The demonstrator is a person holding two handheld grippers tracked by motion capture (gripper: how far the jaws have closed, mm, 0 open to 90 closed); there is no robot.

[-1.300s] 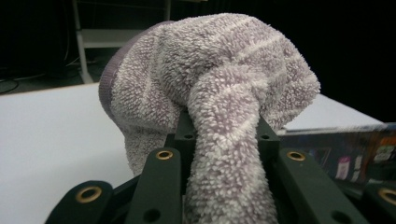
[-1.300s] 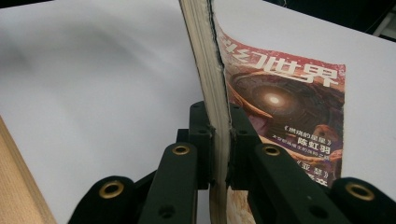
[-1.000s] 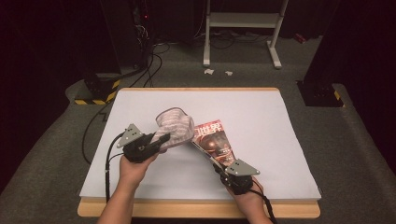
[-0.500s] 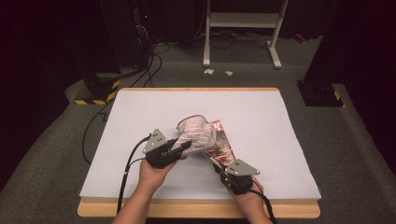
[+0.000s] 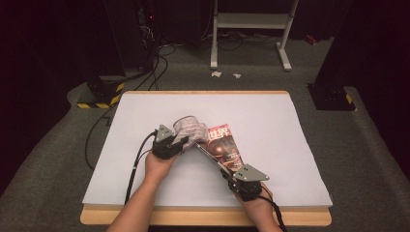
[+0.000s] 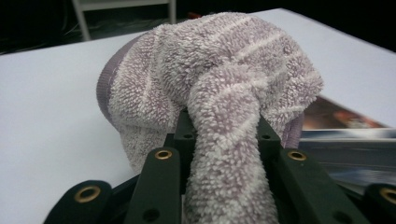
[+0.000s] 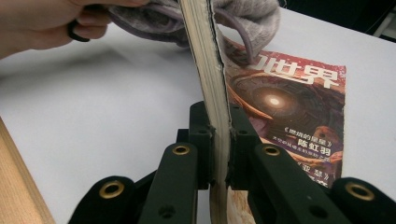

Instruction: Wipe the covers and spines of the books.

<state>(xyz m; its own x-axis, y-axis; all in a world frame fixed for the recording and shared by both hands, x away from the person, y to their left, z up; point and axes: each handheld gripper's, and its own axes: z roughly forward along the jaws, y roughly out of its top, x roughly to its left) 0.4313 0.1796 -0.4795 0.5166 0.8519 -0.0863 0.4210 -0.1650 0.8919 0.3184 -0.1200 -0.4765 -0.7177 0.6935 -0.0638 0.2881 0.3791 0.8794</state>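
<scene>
A pale lilac terry towel (image 5: pixel 189 129) hangs bunched from my left gripper (image 5: pixel 180 144), whose jaws are shut on a twisted fold of it (image 6: pixel 219 88). The towel touches the far left corner of a paperback book (image 5: pixel 225 147) with a red-brown cover (image 7: pixel 289 116). My right gripper (image 5: pixel 226 169) is shut on the book's near edge and holds that side tilted up off the white table sheet (image 5: pixel 270 116). In the right gripper view its black jaws (image 7: pixel 218 121) pinch the page block, with the towel (image 7: pixel 243 18) and the other hand (image 7: pixel 42 23) beyond.
The sheet lies on a wooden board whose front edge (image 5: pixel 203 218) runs below both wrists. Cables (image 5: pixel 96 130) trail off the table's left side. On the floor behind stand a white rack (image 5: pixel 251 29), a yellow-striped base (image 5: pixel 99 99) and a dark stand foot (image 5: pixel 333 96).
My left hand has carried the towel rightward and down, from the left of the book onto its far left corner. The right hand and the book have kept still.
</scene>
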